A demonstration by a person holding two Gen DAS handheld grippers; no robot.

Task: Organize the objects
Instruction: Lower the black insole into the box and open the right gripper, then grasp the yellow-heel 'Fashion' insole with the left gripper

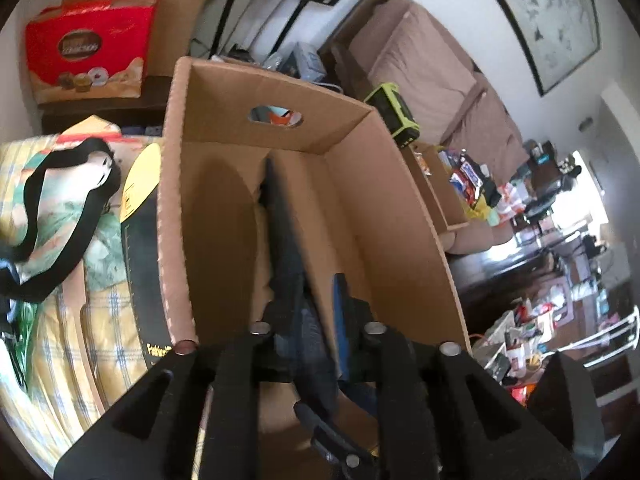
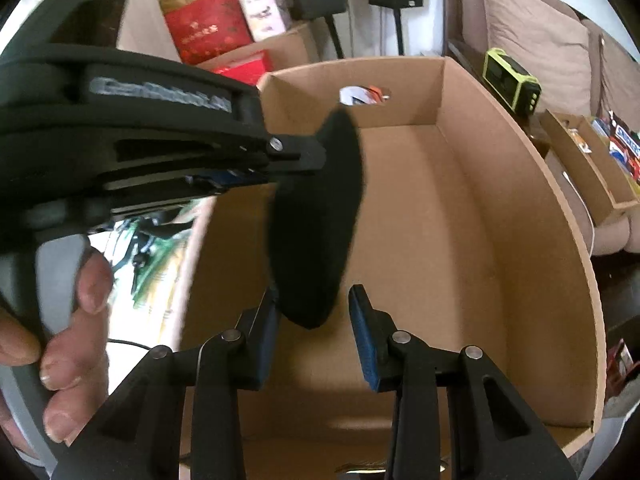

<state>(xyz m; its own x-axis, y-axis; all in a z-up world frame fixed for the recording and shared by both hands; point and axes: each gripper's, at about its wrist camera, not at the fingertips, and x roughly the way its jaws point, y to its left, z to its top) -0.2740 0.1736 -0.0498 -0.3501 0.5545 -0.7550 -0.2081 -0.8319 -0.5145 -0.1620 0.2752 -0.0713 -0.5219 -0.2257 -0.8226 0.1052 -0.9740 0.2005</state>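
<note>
Little can be read with certainty. The black-and-yellow package beside the cardboard box carries yellow lettering that begins "Fashion". In the right wrist view, the left tool has raised grey lettering along its body, too blurred to make out; the oval label on the red gift box is likewise illegible.

Matt brown cardboard box — soft, matt black cloth piece.

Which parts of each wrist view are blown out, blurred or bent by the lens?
Left wrist: far window blown out; box walls bow from fisheye; black pad dim. Right wrist: left gripper and pad motion-blurred; right gripper sharp.
</note>
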